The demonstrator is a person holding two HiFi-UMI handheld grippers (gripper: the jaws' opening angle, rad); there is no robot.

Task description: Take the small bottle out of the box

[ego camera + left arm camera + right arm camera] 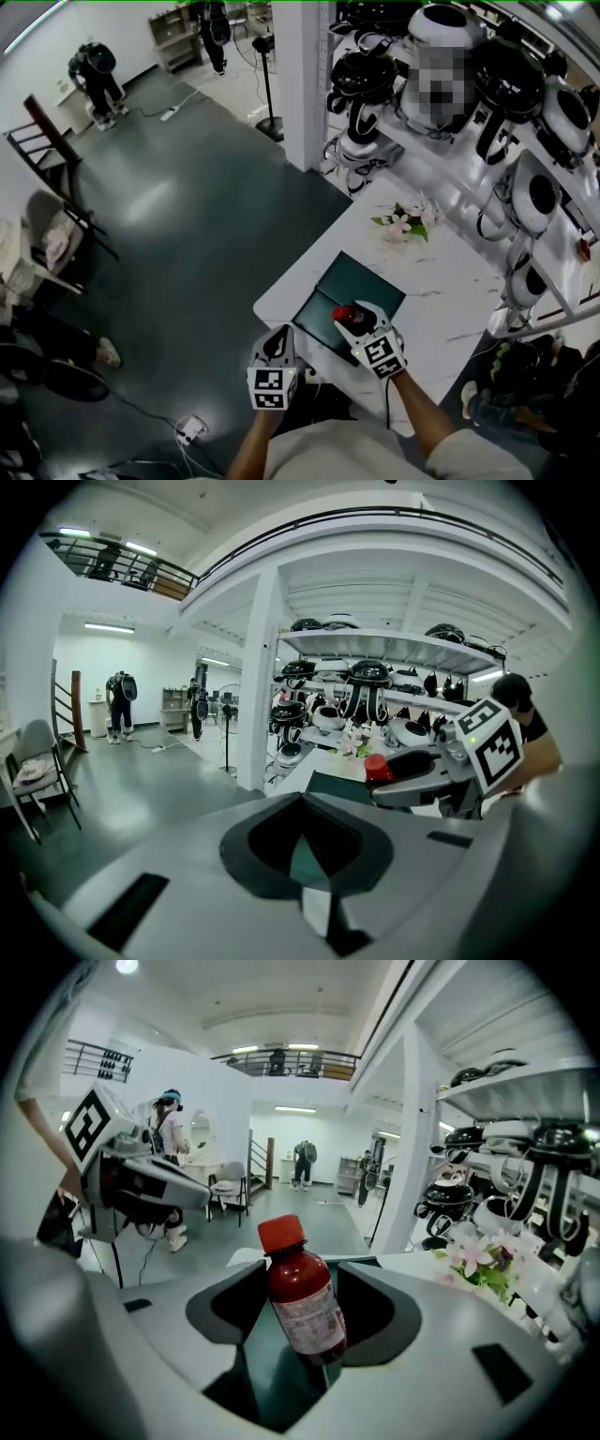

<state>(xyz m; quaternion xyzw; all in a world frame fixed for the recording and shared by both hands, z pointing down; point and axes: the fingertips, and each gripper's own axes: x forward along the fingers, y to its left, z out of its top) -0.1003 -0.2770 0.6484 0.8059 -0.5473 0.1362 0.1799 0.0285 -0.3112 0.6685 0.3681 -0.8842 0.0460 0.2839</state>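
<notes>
The right gripper (300,1288) was clamped on the small bottle (305,1314), its jaws pressing the labelled body from both sides. The bottle's long axis stood near upright, with the red cap (281,1233) on top and leaning slightly left in the right gripper view. The bottle was over the dark green box (366,279) on the white table (445,300), while the left gripper (274,364), jaws together and empty, was just beside the box's near edge.

- Lighting: bright and even, from ceiling strip lights (109,627).
- Glare: pale sheen on the dark floor (155,202).
- Distortion: heavy fisheye bend, black rounded corners.
- Focus: small bottle (302,1302) sharp; nearest foreground soft.
</notes>
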